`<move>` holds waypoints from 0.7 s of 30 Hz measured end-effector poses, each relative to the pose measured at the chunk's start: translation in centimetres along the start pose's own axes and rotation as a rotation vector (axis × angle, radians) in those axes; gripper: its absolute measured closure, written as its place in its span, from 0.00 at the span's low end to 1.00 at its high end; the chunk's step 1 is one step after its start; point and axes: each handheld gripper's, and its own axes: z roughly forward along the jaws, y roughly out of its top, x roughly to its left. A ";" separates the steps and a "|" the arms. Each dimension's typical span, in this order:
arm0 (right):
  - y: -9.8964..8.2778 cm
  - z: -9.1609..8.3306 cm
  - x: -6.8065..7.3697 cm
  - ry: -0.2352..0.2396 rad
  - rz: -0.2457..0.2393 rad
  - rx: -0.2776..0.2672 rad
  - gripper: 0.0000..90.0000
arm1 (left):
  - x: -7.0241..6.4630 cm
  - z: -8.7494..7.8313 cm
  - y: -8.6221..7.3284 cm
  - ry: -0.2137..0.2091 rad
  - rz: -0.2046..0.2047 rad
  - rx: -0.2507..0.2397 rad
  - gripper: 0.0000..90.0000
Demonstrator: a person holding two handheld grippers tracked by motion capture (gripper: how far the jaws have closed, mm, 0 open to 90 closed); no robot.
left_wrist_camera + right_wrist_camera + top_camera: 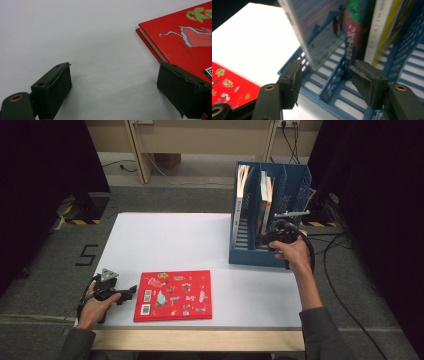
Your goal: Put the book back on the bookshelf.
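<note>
Lying flat near the front edge of the white tabletop, red book, cover up. Left claw just beside its left edge, jaws apart, nothing between them. Right claw at the blue file rack, jaws apart before the standing books, gripping nothing.

A book lies flat on the table's near edge; other books stand in the rack far right.

Your red picture book lying flat, cover up, near the table's front edge, your blue file rack upright at right, books standing inside.
</note>
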 end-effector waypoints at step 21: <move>-4.1 -0.5 3.9 0.096 -0.051 -0.010 0.41 | 0.0 0.0 0.0 -0.001 -0.001 0.000 0.12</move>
